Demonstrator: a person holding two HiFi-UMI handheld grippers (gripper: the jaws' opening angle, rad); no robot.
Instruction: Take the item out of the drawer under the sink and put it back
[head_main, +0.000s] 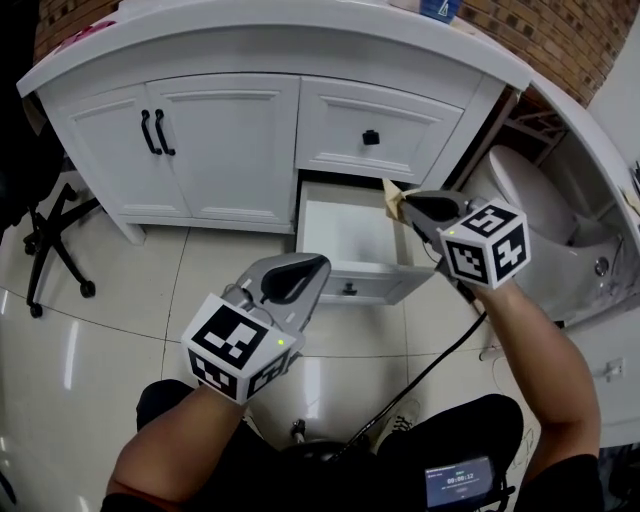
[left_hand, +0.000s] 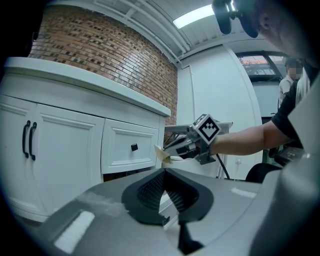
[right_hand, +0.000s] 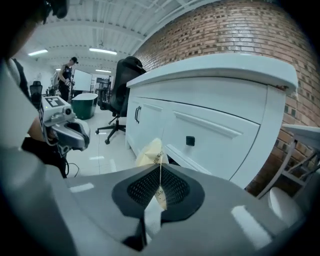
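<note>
— Well, starting with the head view: what is the right gripper holding?
— A flat tan paper packet, pinched between its dark fingers and poking out past their tips. Just below those fingers, the white wooden drawer stands pulled out of the white panelled vanity cabinet. The forearm reaches forward with the marker cube on top.
— And the left gripper?
— It sits lower and nearer the body, with its tips toward the drawer front.
— What about the left gripper view?
— The ribbed black pads meet with nothing between them. Beyond their tips the other gripper shows side-on, with the packet's corner leading.
— And the right gripper view?
— Only here is the grip plain. Mesh-textured pads clamp the thin packet edge-on. Its creased end fans out past the fingertips, near a black square knob.
</note>
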